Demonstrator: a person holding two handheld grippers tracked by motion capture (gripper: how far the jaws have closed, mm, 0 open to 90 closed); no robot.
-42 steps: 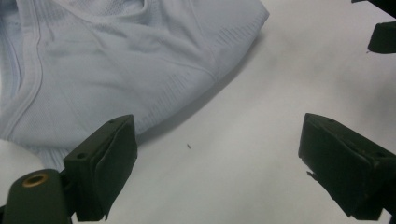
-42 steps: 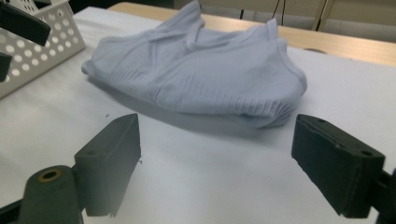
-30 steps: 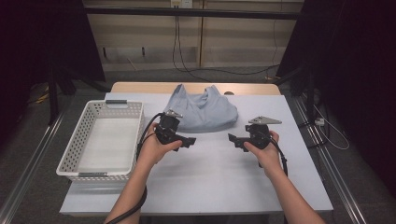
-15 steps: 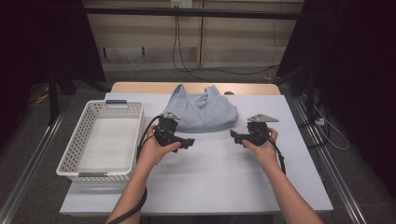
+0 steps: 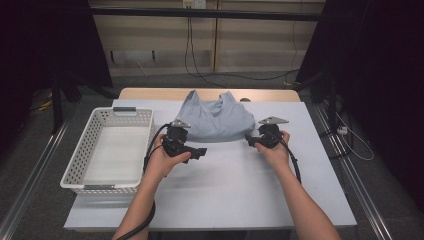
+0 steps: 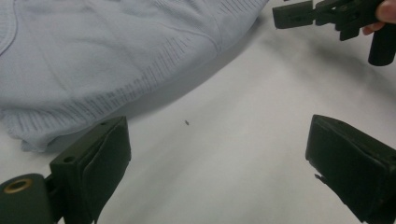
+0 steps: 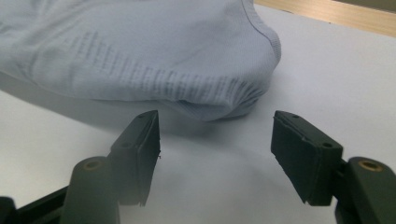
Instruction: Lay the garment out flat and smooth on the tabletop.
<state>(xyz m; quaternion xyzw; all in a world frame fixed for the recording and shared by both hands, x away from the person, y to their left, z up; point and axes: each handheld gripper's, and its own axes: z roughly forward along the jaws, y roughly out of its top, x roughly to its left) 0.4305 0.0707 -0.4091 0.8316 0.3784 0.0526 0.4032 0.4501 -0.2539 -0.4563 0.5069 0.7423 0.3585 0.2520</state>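
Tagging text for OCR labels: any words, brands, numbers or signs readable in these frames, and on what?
None readable.
Light blue garment: ribbed knit, no print or tag showing.
White basket: no label.
Left gripper and right gripper: plain black, no markings.

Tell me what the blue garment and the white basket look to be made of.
Garment: soft knitted fabric, matte, probably cotton or a blend; fine ribbing shows along its hem, and it lies in limp folds. Basket: most likely moulded plastic, smooth and slightly glossy; its stiff walls are a regular lattice of holes.
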